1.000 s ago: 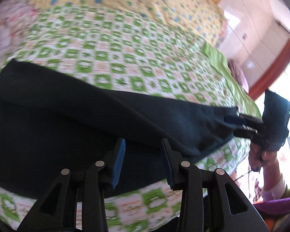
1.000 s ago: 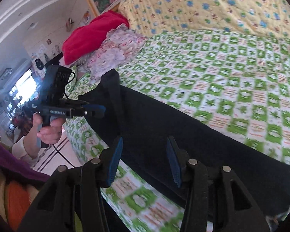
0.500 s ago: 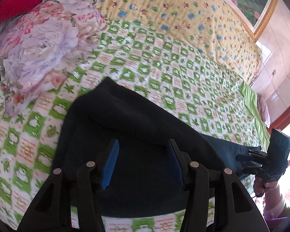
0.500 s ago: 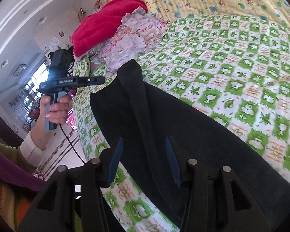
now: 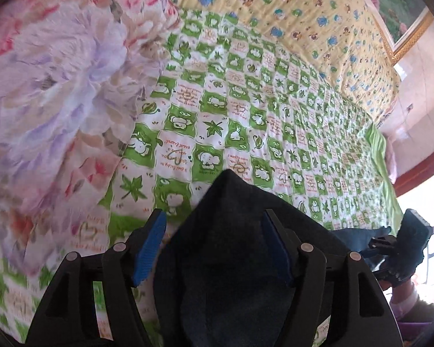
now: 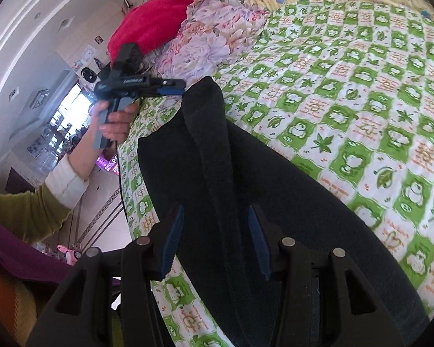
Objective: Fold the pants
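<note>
Guessing the pants [image 5: 234, 260] are soft, floppy; grab that pointy corner. Left claw [image 5: 214, 245] just opened wide over it, right claw [image 6: 214, 238] gapes empty too.

dark navy pants [image 6: 246, 190] lie folded lengthwise, flat along the bed's edge.

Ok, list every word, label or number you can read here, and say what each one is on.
"GenRobot.AI": white print on the side of the left gripper, whose jaws have just been opening, with the tip of the pants between them, not clamped.
Orange script in the squares of the bedsheet: too small and warped to read reliably.
Pink sign in the background: partly hidden, unreadable.
</note>
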`<state>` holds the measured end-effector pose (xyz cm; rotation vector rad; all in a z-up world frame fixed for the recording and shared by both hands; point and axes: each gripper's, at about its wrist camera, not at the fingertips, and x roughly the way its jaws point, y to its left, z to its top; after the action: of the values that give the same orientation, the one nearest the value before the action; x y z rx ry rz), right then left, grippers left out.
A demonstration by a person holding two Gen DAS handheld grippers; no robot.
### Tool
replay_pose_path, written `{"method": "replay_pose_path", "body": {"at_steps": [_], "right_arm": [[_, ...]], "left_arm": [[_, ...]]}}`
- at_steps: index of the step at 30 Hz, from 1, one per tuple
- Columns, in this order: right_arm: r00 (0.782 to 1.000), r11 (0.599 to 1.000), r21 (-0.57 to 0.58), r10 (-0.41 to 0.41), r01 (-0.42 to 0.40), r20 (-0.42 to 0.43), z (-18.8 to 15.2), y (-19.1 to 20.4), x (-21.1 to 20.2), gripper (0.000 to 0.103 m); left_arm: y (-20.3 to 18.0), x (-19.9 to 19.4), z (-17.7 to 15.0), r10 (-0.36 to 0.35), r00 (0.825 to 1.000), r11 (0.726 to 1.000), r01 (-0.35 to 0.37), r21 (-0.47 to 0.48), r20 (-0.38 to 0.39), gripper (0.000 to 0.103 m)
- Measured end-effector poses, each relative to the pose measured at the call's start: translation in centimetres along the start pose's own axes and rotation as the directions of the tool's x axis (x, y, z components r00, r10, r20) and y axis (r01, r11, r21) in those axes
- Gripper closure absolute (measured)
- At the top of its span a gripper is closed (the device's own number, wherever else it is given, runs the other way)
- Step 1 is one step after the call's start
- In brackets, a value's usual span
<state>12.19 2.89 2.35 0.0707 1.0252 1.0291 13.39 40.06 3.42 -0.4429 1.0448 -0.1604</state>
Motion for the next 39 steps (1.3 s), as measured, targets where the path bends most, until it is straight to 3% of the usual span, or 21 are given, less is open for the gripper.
{"method": "replay_pose_path", "body": {"at_steps": [4,7,10,11,12,14,20,26,39], "right_arm": [[0.999,1.0,-0.014,0.015,-0.016,-0.028,1.0,0.2,1.5,0.055],[0.999,0.999,-0.023,0.033,-0.034,-0.03,1.5,0.4,2.2,0.055],[0.999,0.999,-0.034,0.029,-0.03,-0.04,1.8,0.4,3.0,0.056],[0.999,0.999,-0.041,0.025,-0.027,-0.048,1.7,0.5,3.2,0.066],[0.998,0.999,-0.048,0.02,-0.022,-0.051,1.7,0.6,3.4,0.082],[0.999,0.998,-0.062,0.022,-0.025,-0.039,1.5,0.9,3.2,0.095],[0.999,0.992,-0.127,0.018,-0.015,0.027,1.0,3.1,1.4,0.096],[0.999,0.985,-0.171,0.026,-0.02,0.032,-0.3,4.9,1.0,0.097],[0.999,0.975,-0.22,0.038,-0.039,-0.007,-2.9,6.8,2.2,0.097]], "left_arm": [[1.5,2.4,1.6,-0.063,0.994,0.998,0.062,-0.008,-0.086,0.034],[1.1,2.9,1.8,-0.104,0.989,0.994,0.106,0.007,-0.103,0.037],[0.0,3.2,1.5,-0.1,0.989,0.993,0.105,0.045,-0.112,0.063],[-0.4,3.1,1.3,-0.076,0.992,0.995,0.083,0.062,-0.105,0.069],[-0.7,3.0,1.2,-0.056,0.994,0.995,0.063,0.077,-0.095,0.083],[-1.2,2.4,0.8,-0.034,0.997,0.994,0.041,0.101,-0.07,0.096],[-3.3,-1.2,-1.2,-0.017,0.999,0.987,0.009,0.16,0.046,0.1],[-4.4,-4.6,-4.4,0.003,0.992,0.987,-0.023,0.157,0.127,0.101],[-4.4,-8.3,-11.2,0.015,0.978,0.994,-0.038,0.104,0.209,0.102]]}}
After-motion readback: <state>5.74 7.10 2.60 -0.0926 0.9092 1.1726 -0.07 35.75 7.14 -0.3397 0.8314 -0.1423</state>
